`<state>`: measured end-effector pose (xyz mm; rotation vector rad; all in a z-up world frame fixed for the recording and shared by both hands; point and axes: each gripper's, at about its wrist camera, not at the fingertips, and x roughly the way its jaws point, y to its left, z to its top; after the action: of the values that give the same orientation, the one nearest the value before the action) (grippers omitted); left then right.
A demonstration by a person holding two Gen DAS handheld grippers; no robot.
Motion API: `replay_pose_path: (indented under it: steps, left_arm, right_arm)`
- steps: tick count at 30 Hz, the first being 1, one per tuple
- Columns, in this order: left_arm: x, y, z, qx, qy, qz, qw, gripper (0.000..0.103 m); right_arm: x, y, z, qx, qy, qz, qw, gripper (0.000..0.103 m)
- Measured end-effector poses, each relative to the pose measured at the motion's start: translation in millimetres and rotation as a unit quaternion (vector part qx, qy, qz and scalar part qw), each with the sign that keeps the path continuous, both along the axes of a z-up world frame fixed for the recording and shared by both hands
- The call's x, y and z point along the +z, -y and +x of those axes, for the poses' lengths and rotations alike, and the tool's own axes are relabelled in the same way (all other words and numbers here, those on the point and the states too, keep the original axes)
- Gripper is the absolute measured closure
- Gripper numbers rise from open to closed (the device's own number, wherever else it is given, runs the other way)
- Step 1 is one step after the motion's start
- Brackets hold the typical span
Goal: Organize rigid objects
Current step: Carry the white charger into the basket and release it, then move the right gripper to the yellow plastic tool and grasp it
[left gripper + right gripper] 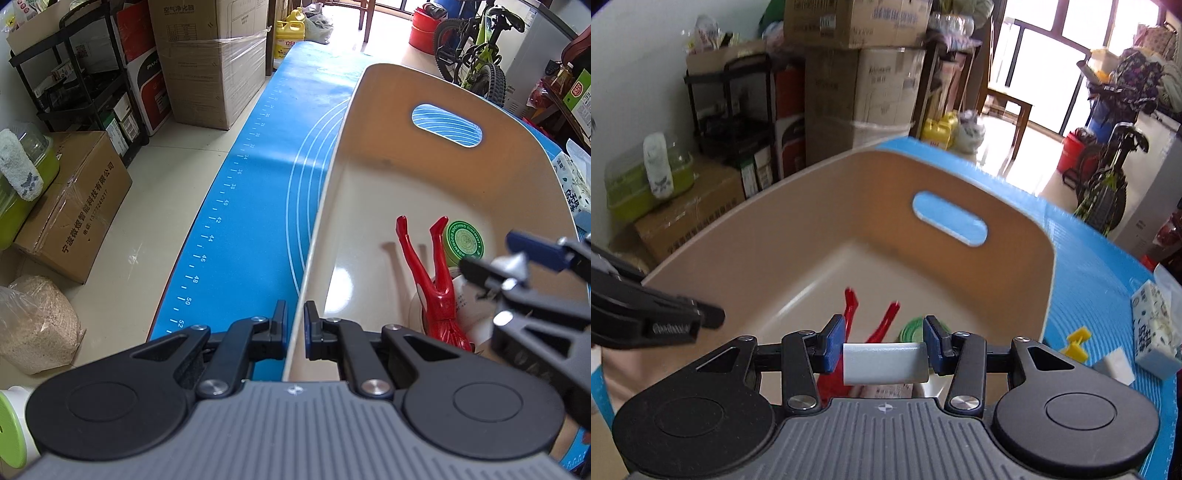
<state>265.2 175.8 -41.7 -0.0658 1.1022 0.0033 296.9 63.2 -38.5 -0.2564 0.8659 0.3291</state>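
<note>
Clamped between the jaws of the right gripper (884,349), a small white block (885,363) hangs above the near end of the beige bin (1015,236), over the red figurine (436,280) and green tin (463,242) lying on the bin floor. Left gripper (294,334) has its jaws closed on the bin's left wall, seemingly steadying it on the blue mat (236,206). Released from this height, the block could likely bounce off the figurine; a yellow piece (1078,341) and another white block (1113,365) wait right of the bin.
</note>
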Motion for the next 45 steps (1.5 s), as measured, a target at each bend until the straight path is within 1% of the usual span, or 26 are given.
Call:
replay_pose_path:
  steps: [1, 7, 8, 9, 11, 15, 19, 22, 27, 29, 32, 36, 39, 45]
  left_arm:
    - [0.0, -0.1, 0.0, 0.0, 0.0, -0.001, 1.0, 0.092]
    - [0.0, 0.8, 0.6, 0.0, 0.0, 0.002, 1.0, 0.092]
    - [-0.1, 0.8, 0.7, 0.0, 0.0, 0.002, 1.0, 0.092]
    - [-0.1, 1.0, 0.7, 0.0, 0.0, 0.002, 1.0, 0.092]
    - [-0.1, 1.1, 0.6, -0.001, 0.0, 0.003, 1.0, 0.092]
    - [-0.3, 0.4, 0.7, -0.001, 0.0, 0.003, 1.0, 0.092]
    - [-0.8, 0.7, 0.7, -0.002, -0.001, 0.006, 1.0, 0.092]
    - [-0.8, -0.6, 0.6, -0.001, -0.001, 0.003, 1.0, 0.092]
    - [-0.8, -0.3, 0.1, -0.001, -0.001, 0.001, 1.0, 0.092]
    - [-0.6, -0.6, -0.3, -0.001, -0.002, -0.001, 1.0, 0.092]
    - [-0.8, -1.2, 0.0, 0.0, -0.002, -0.001, 1.0, 0.092]
    - [-0.7, -1.3, 0.0, 0.0, -0.002, -0.001, 1.0, 0.092]
    - [-0.8, -1.5, 0.0, 0.0, -0.002, -0.001, 1.0, 0.092]
    - [-0.8, -1.4, 0.0, 0.0, -0.002, -0.001, 1.0, 0.092]
  right_arm:
    - [-2.8, -1.4, 1.3, 0.0, -0.008, -0.005, 1.0, 0.052]
    - [-1.5, -3.8, 6.3, -0.001, -0.018, -0.014, 1.0, 0.052]
    - [-0.9, -3.3, 6.1, 0.0, -0.019, -0.01, 1.0, 0.048]
    - [0.8, -1.5, 4.9, -0.001, -0.014, -0.003, 1.0, 0.044]
    - [5.8, 3.2, 0.6, -0.005, 0.001, 0.012, 1.0, 0.039]
    - [17.5, 10.1, -7.6, 0.0, 0.03, 0.038, 0.999, 0.035]
    - [33.2, 24.3, -13.1, -0.005, 0.055, 0.053, 0.997, 0.035]
    - [47.0, 43.5, -16.6, -0.012, 0.074, 0.068, 0.995, 0.035]
    - [57.5, 86.4, -16.9, -0.037, 0.095, 0.053, 0.993, 0.033]
    - [55.5, 106.0, -14.5, -0.056, 0.093, 0.039, 0.993, 0.033]
    - [46.9, 133.1, -10.5, -0.085, 0.08, 0.032, 0.993, 0.034]
    - [26.1, 158.0, -5.7, -0.119, 0.058, 0.021, 0.991, 0.034]
    - [9.2, 165.8, -5.1, -0.133, 0.045, 0.021, 0.99, 0.034]
    - [-17.9, 162.3, 2.7, -0.141, 0.033, 0.03, 0.989, 0.034]
